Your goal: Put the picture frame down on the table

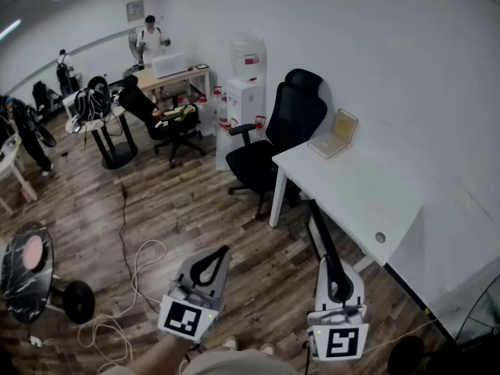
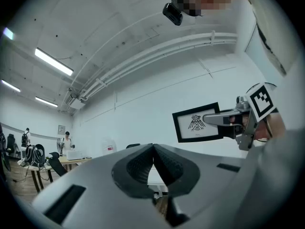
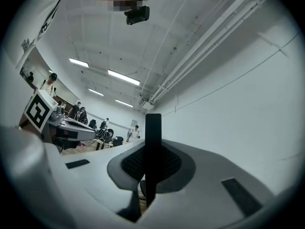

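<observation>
The picture frame (image 2: 198,123) is black with a white mat and a small bird print; it hangs in the air, clear of the table. My right gripper (image 1: 330,266) is shut on its lower part, and in the head view the frame (image 1: 322,229) shows edge-on as a thin dark bar slanting up towards the white table (image 1: 367,198). In the right gripper view the frame edge (image 3: 153,142) stands upright between the pads of the right gripper (image 3: 153,149). My left gripper (image 1: 223,252) is shut on nothing, to the left over the wooden floor; its pads meet in the left gripper view (image 2: 153,148).
A tan open box (image 1: 336,135) leans at the table's far corner against the wall. A black office chair (image 1: 273,143) stands left of the table, with a water dispenser (image 1: 244,92) behind. Cables (image 1: 133,280) trail on the floor. People stand at desks far left.
</observation>
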Action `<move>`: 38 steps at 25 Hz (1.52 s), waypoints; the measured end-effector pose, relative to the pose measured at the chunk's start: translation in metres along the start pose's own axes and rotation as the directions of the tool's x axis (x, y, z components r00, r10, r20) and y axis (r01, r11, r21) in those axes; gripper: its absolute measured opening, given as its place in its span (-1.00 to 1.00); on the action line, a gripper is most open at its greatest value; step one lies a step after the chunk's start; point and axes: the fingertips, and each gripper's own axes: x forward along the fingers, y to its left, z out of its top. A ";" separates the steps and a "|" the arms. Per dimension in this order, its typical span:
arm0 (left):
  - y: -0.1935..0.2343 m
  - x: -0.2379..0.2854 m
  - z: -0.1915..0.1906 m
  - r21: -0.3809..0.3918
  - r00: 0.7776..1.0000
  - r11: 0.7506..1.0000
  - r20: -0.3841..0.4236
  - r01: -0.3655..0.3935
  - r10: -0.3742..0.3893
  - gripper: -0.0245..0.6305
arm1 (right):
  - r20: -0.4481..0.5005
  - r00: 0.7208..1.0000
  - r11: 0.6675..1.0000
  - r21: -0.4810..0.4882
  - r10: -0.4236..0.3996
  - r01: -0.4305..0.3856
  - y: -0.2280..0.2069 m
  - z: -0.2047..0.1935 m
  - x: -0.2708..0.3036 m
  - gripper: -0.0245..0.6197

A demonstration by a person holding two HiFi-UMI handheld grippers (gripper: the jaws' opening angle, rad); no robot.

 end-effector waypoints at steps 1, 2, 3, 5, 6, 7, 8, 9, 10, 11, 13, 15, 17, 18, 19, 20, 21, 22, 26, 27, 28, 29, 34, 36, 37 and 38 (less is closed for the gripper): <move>-0.002 0.002 0.000 0.000 1.000 1.000 -0.001 0.001 -0.001 -0.86 | 0.000 1.000 1.000 0.004 0.006 -0.006 -0.003 -0.001 0.000 -0.83; -0.004 0.005 0.001 -0.001 1.000 1.000 -0.002 0.003 -0.003 -0.86 | 0.000 1.000 1.000 0.008 0.010 -0.010 -0.005 -0.002 -0.001 -0.83; -0.006 0.006 0.001 -0.001 1.000 1.000 -0.002 0.005 -0.005 -0.86 | 0.000 1.000 1.000 0.009 0.011 -0.011 -0.008 -0.002 -0.001 -0.83; -0.009 0.010 0.003 0.001 1.000 1.000 -0.003 0.009 -0.009 -0.86 | -0.002 1.000 1.000 0.010 0.009 -0.009 -0.012 -0.002 -0.002 -0.83; -0.011 0.011 0.004 0.003 1.000 1.000 -0.002 0.012 -0.012 -0.86 | -0.002 1.000 1.000 0.011 0.009 -0.009 -0.014 -0.001 -0.003 -0.83; -0.013 0.013 0.005 0.006 1.000 1.000 -0.001 0.016 -0.016 -0.86 | -0.001 1.000 1.000 0.012 0.008 -0.008 -0.017 -0.001 -0.004 -0.83; -0.015 0.014 0.006 0.009 1.000 1.000 0.000 0.019 -0.019 -0.86 | 0.000 1.000 1.000 0.011 0.005 -0.005 -0.020 -0.001 -0.005 -0.83; -0.018 0.016 0.007 0.010 1.000 1.000 -0.001 0.022 -0.022 -0.86 | 0.001 1.000 1.000 0.011 0.002 -0.002 -0.023 -0.001 -0.006 -0.83; -0.021 0.018 0.007 0.010 1.000 1.000 -0.002 0.024 -0.024 -0.86 | 0.003 1.000 1.000 0.011 -0.001 0.001 -0.027 -0.001 -0.007 -0.83; -0.025 0.020 0.007 0.011 1.000 1.000 -0.004 0.026 -0.026 -0.86 | 0.003 1.000 1.000 0.011 -0.003 0.003 -0.030 -0.002 -0.009 -0.83; -0.032 0.025 0.008 0.015 1.000 0.999 -0.005 0.030 -0.030 -0.86 | 0.004 1.000 1.000 0.011 -0.004 0.004 -0.038 -0.004 -0.011 -0.83; -0.039 0.030 0.009 0.012 0.999 0.999 -0.006 0.031 -0.031 -0.86 | 0.006 1.000 1.000 0.011 -0.001 0.001 -0.045 -0.005 -0.013 -0.83; -0.046 0.035 0.009 0.010 0.999 0.999 -0.010 0.031 -0.031 -0.86 | 0.006 1.000 1.000 0.013 0.001 -0.001 -0.053 -0.008 -0.016 -0.83; -0.050 0.037 0.008 0.011 0.999 0.999 -0.011 0.030 -0.030 -0.86 | 0.006 1.000 1.000 0.015 0.002 -0.002 -0.057 -0.010 -0.017 -0.83; -0.055 0.040 0.007 0.013 1.000 0.999 -0.012 0.029 -0.029 -0.86 | 0.004 1.000 1.000 0.017 0.004 -0.004 -0.062 -0.012 -0.020 -0.83; -0.059 0.042 0.007 0.016 1.000 0.999 -0.013 0.028 -0.028 -0.86 | 0.001 1.000 1.000 0.019 0.006 -0.006 -0.066 -0.015 -0.022 -0.83; -0.064 0.044 0.007 0.018 1.000 0.999 -0.013 0.029 -0.029 -0.86 | -0.003 1.000 1.000 0.021 0.008 -0.008 -0.070 -0.017 -0.025 -0.83; -0.069 0.048 0.007 0.019 0.999 0.999 -0.012 0.031 -0.031 -0.86 | -0.004 1.000 1.000 0.023 0.010 -0.010 -0.074 -0.019 -0.027 -0.83; -0.089 0.060 0.009 0.021 1.000 0.999 -0.001 0.031 -0.031 -0.86 | 0.007 1.000 1.000 0.027 0.017 -0.017 -0.094 -0.027 -0.034 -0.83; -0.094 0.063 0.008 0.022 1.000 0.999 0.000 0.028 -0.028 -0.86 | 0.006 1.000 0.999 0.032 0.016 -0.016 -0.100 -0.030 -0.036 -0.83; -0.098 0.066 0.008 0.024 1.000 0.999 0.000 0.025 -0.025 -0.86 | 0.004 1.000 0.999 0.039 0.016 -0.016 -0.105 -0.034 -0.038 -0.83; -0.101 0.068 0.007 0.026 1.000 0.999 -0.001 0.023 -0.023 -0.86 | 0.000 1.000 0.999 0.043 0.018 -0.018 -0.109 -0.037 -0.040 -0.83; -0.103 0.076 0.001 0.020 1.000 1.000 -0.016 0.012 -0.012 -0.86 | -0.014 1.000 0.999 0.050 0.013 -0.013 -0.122 -0.045 -0.038 -0.83; -0.104 0.083 -0.003 0.019 1.000 1.000 -0.019 0.019 -0.019 -0.86 | -0.005 1.000 0.999 0.047 0.015 -0.015 -0.124 -0.047 -0.034 -0.83; -0.105 0.086 -0.004 0.019 1.000 1.000 -0.016 0.022 -0.022 -0.86 | -0.001 1.000 0.999 0.045 0.016 -0.016 -0.125 -0.048 -0.032 -0.83; -0.104 0.089 -0.005 0.016 1.000 1.000 -0.012 0.023 -0.023 -0.86 | 0.001 1.000 0.999 0.044 0.016 -0.016 -0.125 -0.049 -0.030 -0.83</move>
